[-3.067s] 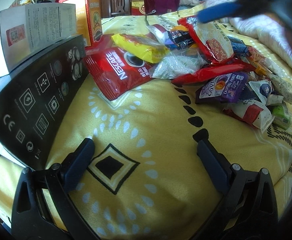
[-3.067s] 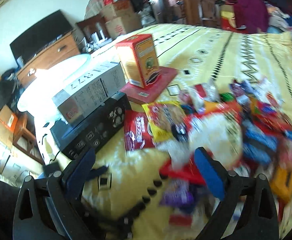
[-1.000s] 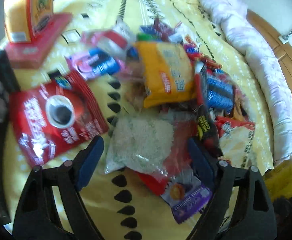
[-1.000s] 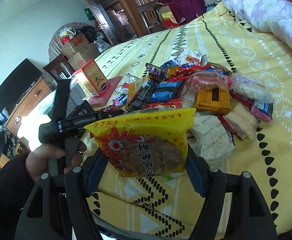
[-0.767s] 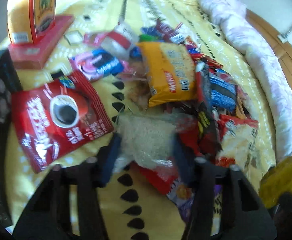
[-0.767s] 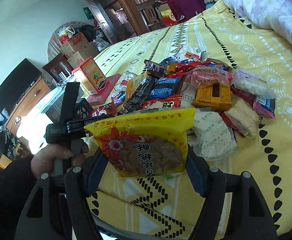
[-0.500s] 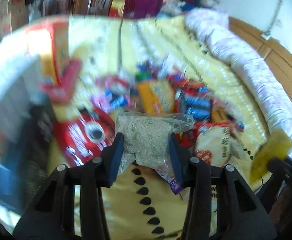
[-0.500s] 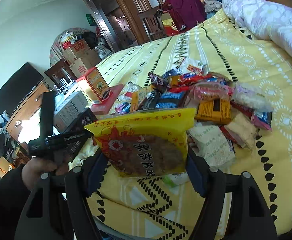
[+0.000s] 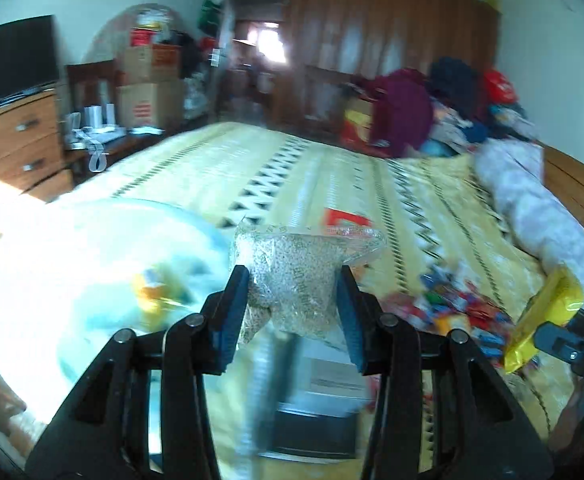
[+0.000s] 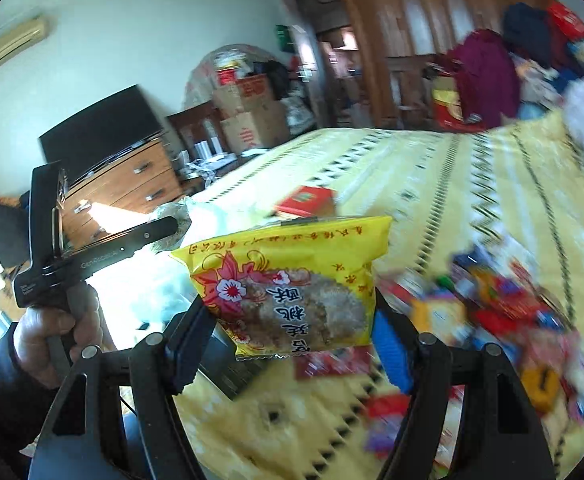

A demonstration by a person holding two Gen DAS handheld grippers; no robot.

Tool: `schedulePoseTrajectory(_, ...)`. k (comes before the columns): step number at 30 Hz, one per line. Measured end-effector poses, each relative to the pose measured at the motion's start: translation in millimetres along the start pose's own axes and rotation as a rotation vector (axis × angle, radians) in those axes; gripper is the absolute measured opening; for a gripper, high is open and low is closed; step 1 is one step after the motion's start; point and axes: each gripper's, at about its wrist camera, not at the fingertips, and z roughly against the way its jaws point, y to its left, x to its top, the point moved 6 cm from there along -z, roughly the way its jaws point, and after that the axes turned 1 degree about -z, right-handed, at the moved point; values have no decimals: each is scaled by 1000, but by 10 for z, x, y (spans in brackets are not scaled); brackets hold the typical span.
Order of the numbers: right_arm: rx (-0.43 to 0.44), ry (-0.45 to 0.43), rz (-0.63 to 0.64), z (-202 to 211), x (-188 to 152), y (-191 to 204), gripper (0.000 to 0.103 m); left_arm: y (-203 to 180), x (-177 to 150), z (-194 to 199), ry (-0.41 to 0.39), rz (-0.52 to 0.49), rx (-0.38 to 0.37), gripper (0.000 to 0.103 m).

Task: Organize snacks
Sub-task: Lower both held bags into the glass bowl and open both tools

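So my left tool [image 9: 292, 292] is clamped on a clear bag of pale grains [image 9: 295, 276] up over the yellow bed [image 9: 331, 176], and my right tool [image 10: 292, 320] is pinching a yellow pastry packet [image 10: 288, 284] above the blurry snack pile [image 10: 503, 312].

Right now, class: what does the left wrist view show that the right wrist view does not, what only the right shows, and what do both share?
Only the left wrist view: the clear bag of pale grains seen whole, clamped in the left gripper.
Only the right wrist view: the printed front of the yellow snack bag in the right gripper, and the hand holding the left gripper.
Both: the yellow patterned bedspread and the blurred snack pile.
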Motion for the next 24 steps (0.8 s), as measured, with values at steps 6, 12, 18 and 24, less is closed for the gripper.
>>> schedulePoseTrajectory(6,135,62,76,-853,374,928,76,928,19,-59,24,81,180,44)
schedulePoseTrajectory(12,189,176,115,-1690,432,1561,76,1241,-319,-321,137,147,258,44)
schedulePoseTrajectory(18,190,305,96,-2347,238,1761,76,1449,-432,-379,203,130,276,44)
schedulePoseTrajectory(24,180,349,114,-2604,167,1884,76,1488,-458,-336,217,139,274,44)
